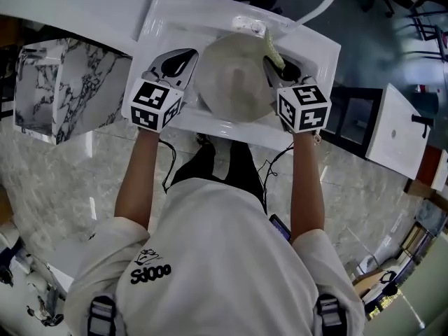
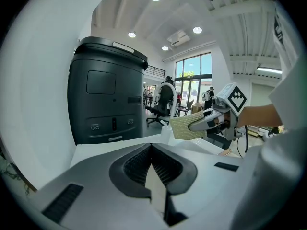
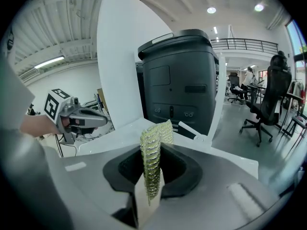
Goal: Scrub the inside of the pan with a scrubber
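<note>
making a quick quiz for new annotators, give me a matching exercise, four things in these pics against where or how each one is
Things:
1. scrubber
2. pan
3. marble block
4. left gripper

Places or states:
a. lying in the white sink
b. outside the sink, beyond its left end
c. pinched in the right gripper
d. jaws together, nothing showing between them

Pairs: 1-c, 2-a, 3-b, 4-d
</note>
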Demonstrator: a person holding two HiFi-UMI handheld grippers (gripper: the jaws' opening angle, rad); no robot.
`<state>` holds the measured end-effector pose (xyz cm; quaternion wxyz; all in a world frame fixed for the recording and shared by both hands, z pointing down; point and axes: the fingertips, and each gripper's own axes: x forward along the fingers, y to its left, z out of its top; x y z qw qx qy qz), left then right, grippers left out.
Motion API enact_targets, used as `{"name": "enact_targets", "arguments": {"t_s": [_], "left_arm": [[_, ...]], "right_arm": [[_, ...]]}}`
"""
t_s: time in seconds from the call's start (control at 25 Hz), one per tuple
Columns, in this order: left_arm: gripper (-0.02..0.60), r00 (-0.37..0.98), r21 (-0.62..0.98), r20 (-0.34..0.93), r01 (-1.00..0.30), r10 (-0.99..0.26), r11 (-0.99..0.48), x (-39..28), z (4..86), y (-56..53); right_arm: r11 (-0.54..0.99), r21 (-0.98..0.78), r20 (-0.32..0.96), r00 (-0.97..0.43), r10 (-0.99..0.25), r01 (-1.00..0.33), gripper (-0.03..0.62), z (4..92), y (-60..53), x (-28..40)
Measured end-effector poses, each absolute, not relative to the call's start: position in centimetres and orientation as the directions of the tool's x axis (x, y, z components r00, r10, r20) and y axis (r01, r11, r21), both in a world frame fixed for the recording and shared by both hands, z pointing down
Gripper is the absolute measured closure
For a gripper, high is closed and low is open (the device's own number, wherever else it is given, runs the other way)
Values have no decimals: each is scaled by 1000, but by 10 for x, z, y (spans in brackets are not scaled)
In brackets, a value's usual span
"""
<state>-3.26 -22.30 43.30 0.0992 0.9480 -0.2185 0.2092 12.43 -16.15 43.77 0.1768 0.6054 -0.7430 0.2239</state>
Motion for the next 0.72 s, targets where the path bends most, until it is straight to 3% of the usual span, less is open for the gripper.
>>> {"name": "enact_targets", "arguments": {"t_s": [0.72], "left_arm": [[577, 793, 177, 489, -497, -363, -850, -36, 478, -236]], "right_arm": [[143, -156, 707, -212, -675, -977, 516, 580, -208, 116]]}}
